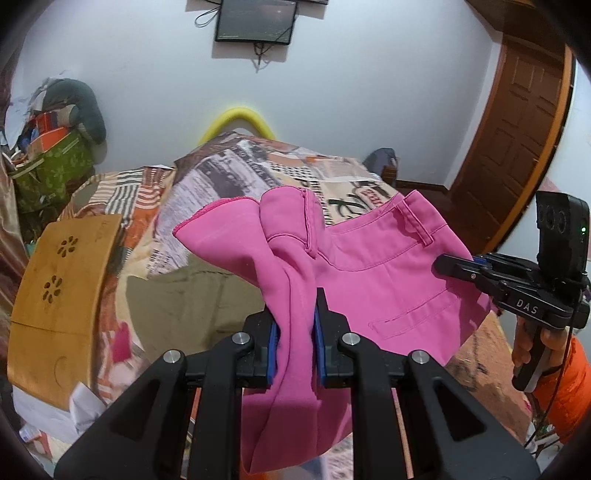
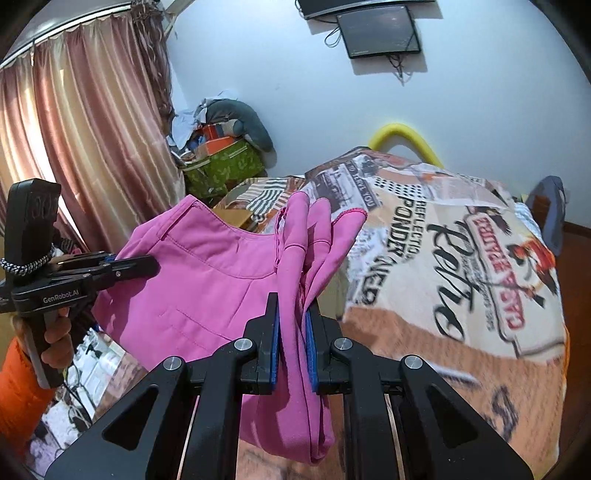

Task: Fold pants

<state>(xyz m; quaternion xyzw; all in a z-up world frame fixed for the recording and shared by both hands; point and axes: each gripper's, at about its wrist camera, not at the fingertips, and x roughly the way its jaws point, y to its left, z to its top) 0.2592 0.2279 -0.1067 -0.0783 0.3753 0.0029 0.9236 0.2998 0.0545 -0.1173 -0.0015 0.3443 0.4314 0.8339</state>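
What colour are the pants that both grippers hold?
The pants are plain bright pink, shown best in the left wrist view.

A printed blanket covers the bed. Behind it a yellow tube arches, and a dark screen hangs above. A green bag sits left of it.

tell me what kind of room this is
Most likely a bedroom at home. There is a bed under a printed blanket, long curtains at a window, a small screen mounted on the wall, and a wooden door. Bags and clothes are piled in the corner.
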